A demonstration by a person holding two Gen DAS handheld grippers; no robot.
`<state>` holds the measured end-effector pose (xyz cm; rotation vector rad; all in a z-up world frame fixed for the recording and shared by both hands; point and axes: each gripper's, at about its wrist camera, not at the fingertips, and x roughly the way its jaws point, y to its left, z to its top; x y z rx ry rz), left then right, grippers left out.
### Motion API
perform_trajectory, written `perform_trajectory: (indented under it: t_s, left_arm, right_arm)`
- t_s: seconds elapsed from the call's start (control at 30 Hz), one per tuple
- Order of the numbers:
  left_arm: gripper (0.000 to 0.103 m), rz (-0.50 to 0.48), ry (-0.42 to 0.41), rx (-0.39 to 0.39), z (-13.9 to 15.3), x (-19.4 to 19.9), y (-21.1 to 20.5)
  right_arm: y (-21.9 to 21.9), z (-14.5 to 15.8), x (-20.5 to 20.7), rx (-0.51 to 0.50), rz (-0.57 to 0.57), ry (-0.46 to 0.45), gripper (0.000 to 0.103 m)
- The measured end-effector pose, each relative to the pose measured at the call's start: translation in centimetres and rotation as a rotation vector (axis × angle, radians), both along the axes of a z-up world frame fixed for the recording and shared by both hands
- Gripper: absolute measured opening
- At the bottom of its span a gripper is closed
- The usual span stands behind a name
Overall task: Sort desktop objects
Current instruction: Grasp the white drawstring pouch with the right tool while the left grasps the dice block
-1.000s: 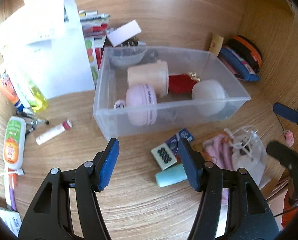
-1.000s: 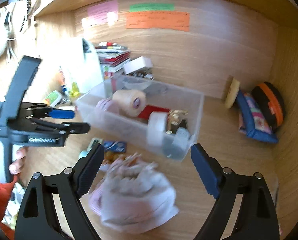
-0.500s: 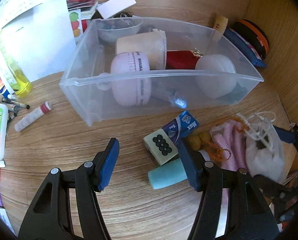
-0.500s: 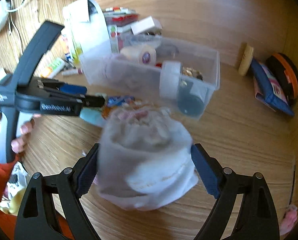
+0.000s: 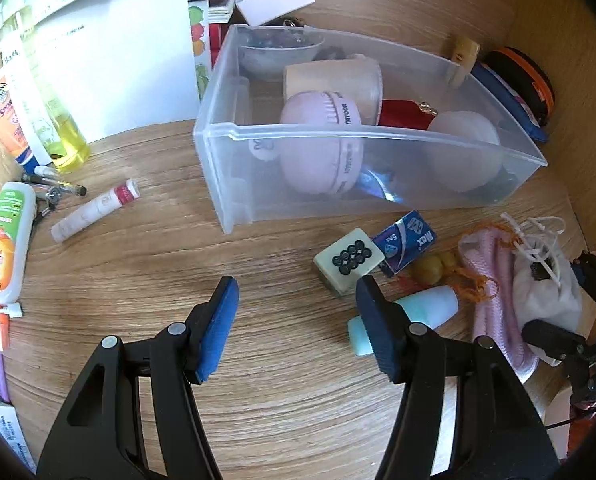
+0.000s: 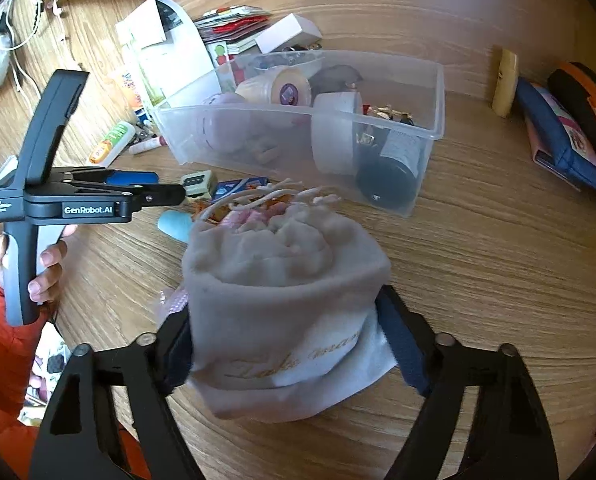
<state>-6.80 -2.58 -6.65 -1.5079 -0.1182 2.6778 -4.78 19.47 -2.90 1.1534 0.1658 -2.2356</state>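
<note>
Now the white drawstring pouch (image 6: pixel 286 304) is seen lower and deeper between the blue pads of the right hand-held gripper (image 6: pixel 288 350) than a second ago; its jaws have just been closing and both pads press the cloth, so the pouch is grasped. Gold script is printed on the pouch, but it cannot be read. The pouch sits on the counter (image 6: pixel 477 248), just in front of the clear plastic bin (image 6: pixel 429 120).

In the left wrist view the bin (image 5: pixel 337 168) and the loose items are shown larger and nearer than before. The left hand-held gripper (image 5: pixel 298 320) is held released, nothing between its pads, above bare wood beside a pale blue tube (image 5: pixel 425 312), a tile with dark dots (image 5: pixel 349 260) and a blue box (image 5: pixel 405 240) marked "Max". "GenRobot.AI" is read on the left tool's body in the right wrist view. A hand (image 6: pixel 38 268) in an orange sleeve (image 6: pixel 2 352) is wrapped round its handle.
</note>
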Motion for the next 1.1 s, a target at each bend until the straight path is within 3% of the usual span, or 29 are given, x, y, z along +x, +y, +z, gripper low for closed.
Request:
perform_trajectory:
  t_s: [0.07, 0.3, 0.43, 0.47, 0.7, 1.1]
  left_arm:
    - [0.061, -0.02, 0.004, -0.002, 0.1, -0.2, 0.7]
    - [0.059, -0.065, -0.004, -0.016, -0.3, -1.5, 2.8]
    - [0.045, -0.083, 0.013, 0.005, -0.2, -1.4, 3.2]
    - [0.041, -0.083, 0.016, 0.0, -0.2, -1.3, 3.3]
    - [0.041, -0.054, 0.044, -0.055, -0.1, -0.8, 3.1]
    - [0.04, -0.02, 0.161, 0.024, 4.1, 0.9, 1.1]
  right_arm:
    - [-0.1, 0.2, 0.1, -0.01, 0.009, 0.002, 0.064]
    - [0.3, 1.0, 0.2, -0.021, -0.008, 0.025, 0.052]
    - [0.6, 1.7, 0.5, -0.03, -0.016, 0.056, 0.046]
    - [0.7, 1.9, 0.6, -0.033, -0.015, 0.061, 0.046]
    - [1.1, 3.4, 0.2, -0.053, -0.038, 0.1, 0.044]
    - [1.6, 6.9, -1.5, -0.124, -0.091, 0.187, 0.044]
